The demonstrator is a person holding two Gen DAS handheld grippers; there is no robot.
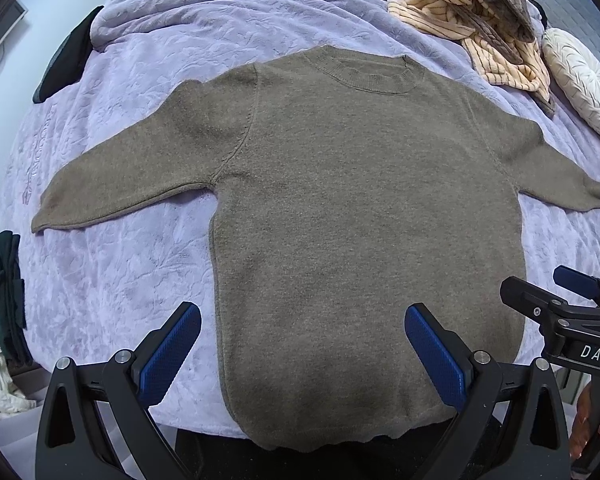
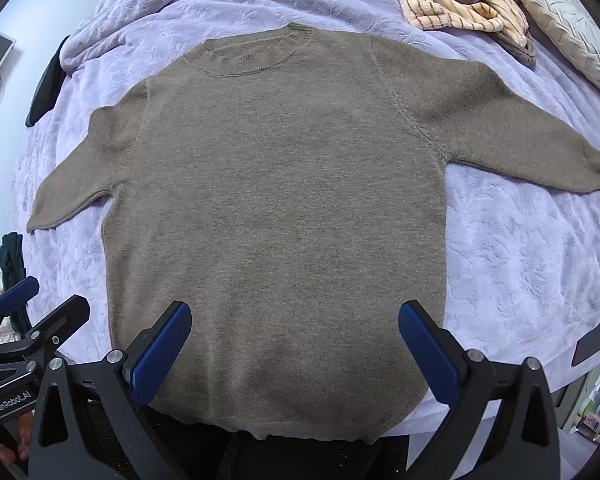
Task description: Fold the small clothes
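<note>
A small olive-brown knit sweater (image 1: 356, 208) lies flat on a lavender bedspread (image 1: 132, 272), collar away from me, both sleeves spread out to the sides; its hem hangs at the near bed edge. It also shows in the right wrist view (image 2: 276, 208). My left gripper (image 1: 302, 354) is open and empty, hovering over the sweater's lower left hem. My right gripper (image 2: 294, 354) is open and empty over the lower right hem; it also shows at the right edge of the left wrist view (image 1: 560, 300).
A heap of striped cream and brown clothes (image 1: 484, 20) lies at the far right of the bed, with a round white pillow (image 1: 584, 80) beside it. A dark item (image 1: 64, 60) lies at the far left edge. Dark green cloth (image 1: 6, 296) hangs off to the left.
</note>
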